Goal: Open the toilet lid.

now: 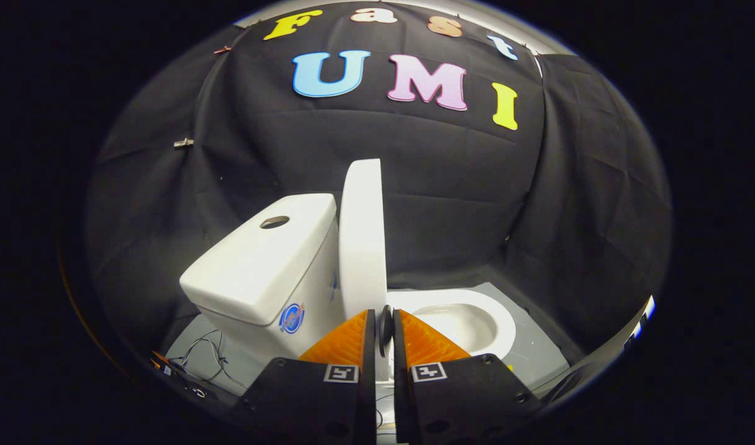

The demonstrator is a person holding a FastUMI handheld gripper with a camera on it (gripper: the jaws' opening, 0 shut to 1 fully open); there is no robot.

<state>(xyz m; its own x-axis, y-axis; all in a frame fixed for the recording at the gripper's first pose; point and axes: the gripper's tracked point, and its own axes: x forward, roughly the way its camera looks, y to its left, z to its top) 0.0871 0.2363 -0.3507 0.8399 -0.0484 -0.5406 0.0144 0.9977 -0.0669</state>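
Item: toilet (pixel 278 278), white, seen side-on, standing on a grey floor panel (pixel 528 352) against the black cloth wall; cistern (pixel 260 259) nearest the viewer's left, with a flush button (pixel 274 222) on top. Toilet lid (pixel 362 235): raised, standing upright on edge, resting against or just beside the cistern front, directly beyond the fingertips; bowl (pixel 470 324) and its rim exposed and uncovered. Hand-held gripper (pixel 384 324): fingers nearly together, a narrow slot left between them; a small dark rounded piece sits in that slot, though whether both fingers press on it cannot be told; fingers lie just short of the lid's lower edge. Loose wires (pixel 207 355) on the floor beside the cistern base. Progress: lid judged fully open; little appears left beyond letting go and drawing clear.
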